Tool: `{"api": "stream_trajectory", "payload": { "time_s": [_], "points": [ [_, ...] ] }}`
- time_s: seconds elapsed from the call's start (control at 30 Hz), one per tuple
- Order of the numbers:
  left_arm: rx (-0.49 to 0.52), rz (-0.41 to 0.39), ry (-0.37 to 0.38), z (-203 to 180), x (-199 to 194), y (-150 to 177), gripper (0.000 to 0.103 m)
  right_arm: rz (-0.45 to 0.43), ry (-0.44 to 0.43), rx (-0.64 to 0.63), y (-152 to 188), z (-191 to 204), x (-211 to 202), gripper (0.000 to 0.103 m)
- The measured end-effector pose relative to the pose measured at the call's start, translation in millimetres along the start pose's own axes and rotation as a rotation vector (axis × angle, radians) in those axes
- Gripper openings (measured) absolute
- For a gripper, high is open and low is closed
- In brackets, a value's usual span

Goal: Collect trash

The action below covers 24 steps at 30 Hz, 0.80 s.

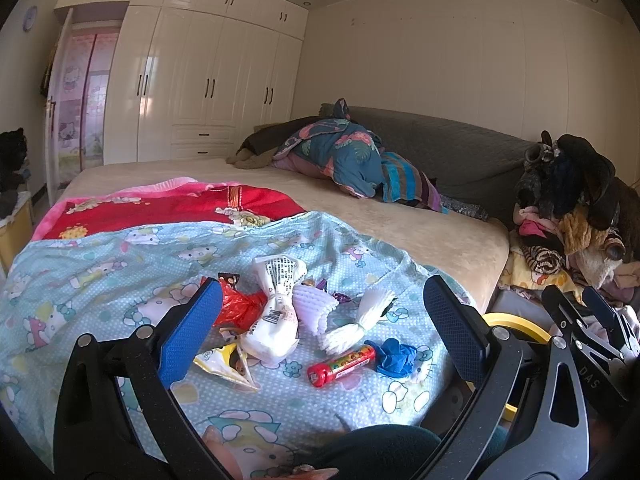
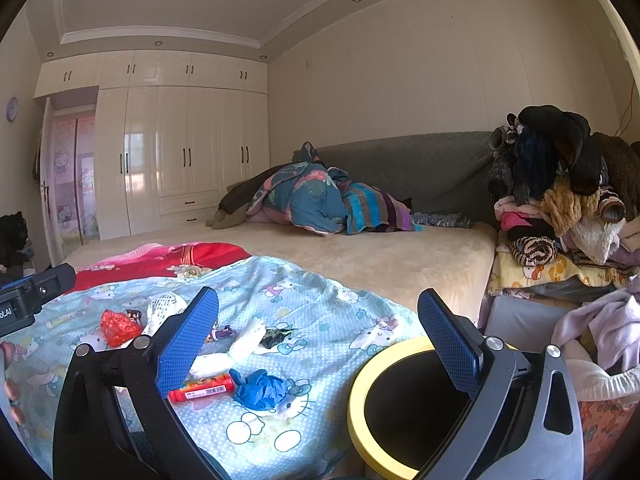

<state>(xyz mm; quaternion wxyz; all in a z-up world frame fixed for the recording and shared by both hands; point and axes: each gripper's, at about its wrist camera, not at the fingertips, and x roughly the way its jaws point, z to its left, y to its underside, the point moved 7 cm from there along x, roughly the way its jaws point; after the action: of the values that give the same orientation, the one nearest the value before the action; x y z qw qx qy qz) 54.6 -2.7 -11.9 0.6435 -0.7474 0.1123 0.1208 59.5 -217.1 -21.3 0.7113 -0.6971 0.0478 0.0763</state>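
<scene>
Trash lies scattered on the blue quilt (image 1: pixel 100 264) at the near end of the bed: a white bag (image 1: pixel 276 312), a red wrapper (image 1: pixel 236 306), a yellow packet (image 1: pixel 226 364), a red tube (image 1: pixel 342 364), a blue wad (image 1: pixel 394 356) and a white twist (image 1: pixel 360 320), all close together. The bin (image 2: pixel 356 392) — black inside, yellow rim — stands just beside the bed edge, at the right. Nothing is gripped yet, so the step in hand appears to be the first pick. Take one item at a time; the tube and the wad lie nearest the bin and apart from the pile, so either is a sound first target. Close on the tube across its width, not along it, and keep the lower pad off the quilt to avoid pinching fabric. The left gripper (image 1: pixel 320 332) hovers above the pile, jaws wide apart, aimed across the bed. The right gripper (image 2: pixel 320 340) is likewise spread wide and empty, held near the bin — one finger over the quilt, the other over the bin mouth.
</scene>
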Motion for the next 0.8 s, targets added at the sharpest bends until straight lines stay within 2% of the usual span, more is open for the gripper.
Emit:
{"api": "stream_trajectory", "payload": {
  "time_s": [0.2,0.4,0.8],
  "points": [
    [0.017,0.043,0.012,0.3,8.0,5.6,0.093,0.029,-0.018,0.003,9.1,4.4,5.1,0.097],
    [-0.012,0.031,-0.047,24.3,13.3,1.3,0.092,0.063,-0.057,-0.011,14.1,19.2,17.9,0.097],
    [-0.089,0.027,-0.186,88.0,18.8,-11.2,0.092,0.145,-0.202,-0.028,2.3,71.1,52.5,0.097]
  ]
}}
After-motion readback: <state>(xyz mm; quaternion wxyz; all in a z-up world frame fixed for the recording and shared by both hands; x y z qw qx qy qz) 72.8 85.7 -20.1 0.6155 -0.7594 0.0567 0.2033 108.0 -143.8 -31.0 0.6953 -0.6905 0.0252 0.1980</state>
